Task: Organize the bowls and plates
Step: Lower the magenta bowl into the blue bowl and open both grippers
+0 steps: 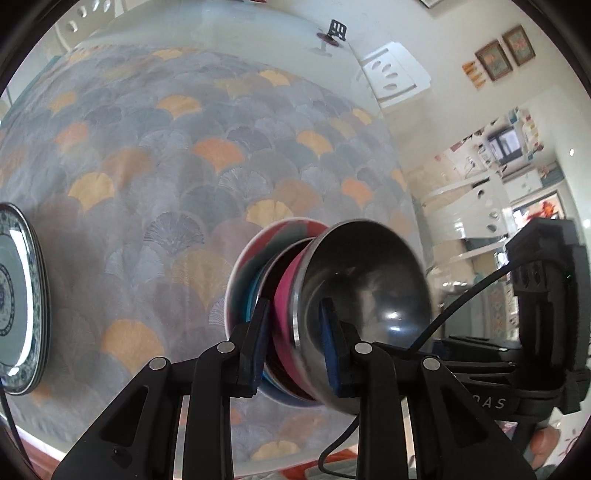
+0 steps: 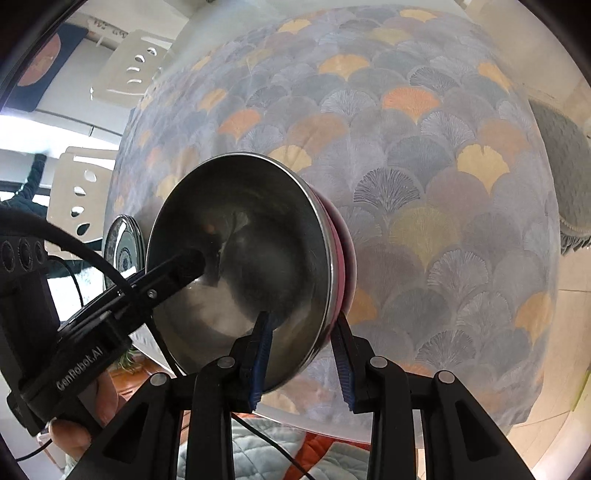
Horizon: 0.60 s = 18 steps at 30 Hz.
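A steel bowl (image 1: 369, 291) sits on top of a nested stack with a pink bowl (image 1: 286, 291), a teal one and a white-and-red bowl (image 1: 240, 266) on the ginkgo-patterned tablecloth (image 1: 166, 166). My left gripper (image 1: 295, 339) straddles the near rims of the steel and pink bowls, one finger inside, one outside. My right gripper (image 2: 304, 343) straddles the steel bowl's (image 2: 240, 251) rim from the other side, above the pink bowl (image 2: 341, 258). A stack of blue-patterned plates (image 1: 18, 295) lies apart at the left; it also shows in the right wrist view (image 2: 123, 247).
White chairs (image 2: 81, 192) stand around the table. A small black stand (image 1: 338, 31) sits at the far table edge. Shelves and a cabinet (image 1: 480, 206) are beyond the table. A grey rug (image 2: 565, 173) lies on the floor.
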Motion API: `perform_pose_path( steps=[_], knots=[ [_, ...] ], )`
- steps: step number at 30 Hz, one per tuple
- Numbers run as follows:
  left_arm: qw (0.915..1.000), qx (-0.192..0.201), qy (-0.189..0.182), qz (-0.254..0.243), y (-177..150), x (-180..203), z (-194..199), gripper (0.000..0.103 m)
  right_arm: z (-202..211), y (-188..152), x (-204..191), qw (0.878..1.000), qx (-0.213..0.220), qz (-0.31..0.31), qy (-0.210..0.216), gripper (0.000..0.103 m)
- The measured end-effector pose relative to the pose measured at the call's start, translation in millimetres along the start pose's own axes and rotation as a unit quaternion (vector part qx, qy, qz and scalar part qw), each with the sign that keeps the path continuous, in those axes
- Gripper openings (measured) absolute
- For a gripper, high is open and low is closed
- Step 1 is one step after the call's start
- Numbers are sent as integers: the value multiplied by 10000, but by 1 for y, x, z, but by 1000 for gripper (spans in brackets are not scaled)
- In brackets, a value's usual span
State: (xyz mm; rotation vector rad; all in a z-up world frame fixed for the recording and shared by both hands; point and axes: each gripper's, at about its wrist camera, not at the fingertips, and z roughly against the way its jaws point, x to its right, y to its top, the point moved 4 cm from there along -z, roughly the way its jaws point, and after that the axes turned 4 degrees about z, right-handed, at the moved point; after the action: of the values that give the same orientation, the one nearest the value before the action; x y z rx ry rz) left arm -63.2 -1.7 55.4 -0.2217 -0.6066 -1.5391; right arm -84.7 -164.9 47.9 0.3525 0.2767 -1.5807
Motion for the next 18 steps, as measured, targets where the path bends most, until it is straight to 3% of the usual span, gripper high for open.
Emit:
perform_pose_path(
  steps=[4,13,18],
  knots=[
    [9994,253,186,146,-3,-8,16,33,9,-8,-5,10000,54,48,-63,32],
    [9995,30,287,125,-10,-20,10,33,16,-20,-14,9998,214,-39,-19,32],
    [9999,75,66,137,-13,-18,22,33,38,-24,-17,9985,543,-85,7,32]
  ],
)
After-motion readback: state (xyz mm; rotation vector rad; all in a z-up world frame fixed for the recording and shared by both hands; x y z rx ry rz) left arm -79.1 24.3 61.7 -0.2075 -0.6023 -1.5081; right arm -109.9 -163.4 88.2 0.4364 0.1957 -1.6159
